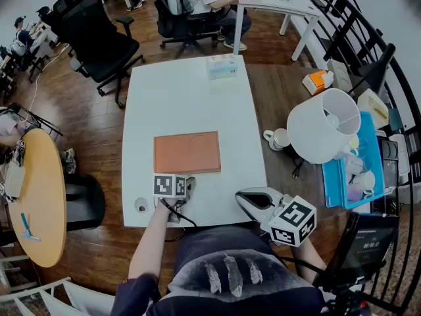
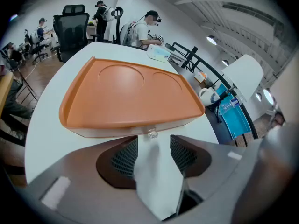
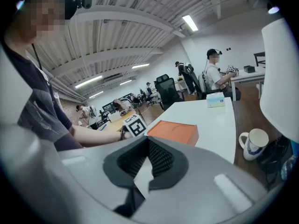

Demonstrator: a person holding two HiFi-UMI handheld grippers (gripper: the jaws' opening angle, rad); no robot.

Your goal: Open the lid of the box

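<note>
A flat box with an orange lid [image 1: 187,152] lies shut in the middle of the white table [image 1: 191,91]. In the left gripper view the lid [image 2: 126,92] fills the middle, and a small shiny knob [image 2: 153,133] sticks out of the box's near side. My left gripper [image 1: 186,183] sits just in front of that side. Its jaws [image 2: 153,154] stand open on either side of the knob without touching it. My right gripper [image 1: 241,195] hovers by the table's near right corner, shut and empty [image 3: 148,143], with the box [image 3: 174,131] well ahead of it.
A tissue box [image 1: 222,66] stands at the table's far end. A small round object [image 1: 141,205] lies near the front left corner. To the right are a mug [image 1: 279,138], a white lampshade [image 1: 323,125] and a blue tray [image 1: 352,170]. Office chairs [image 1: 99,38] and seated people are beyond.
</note>
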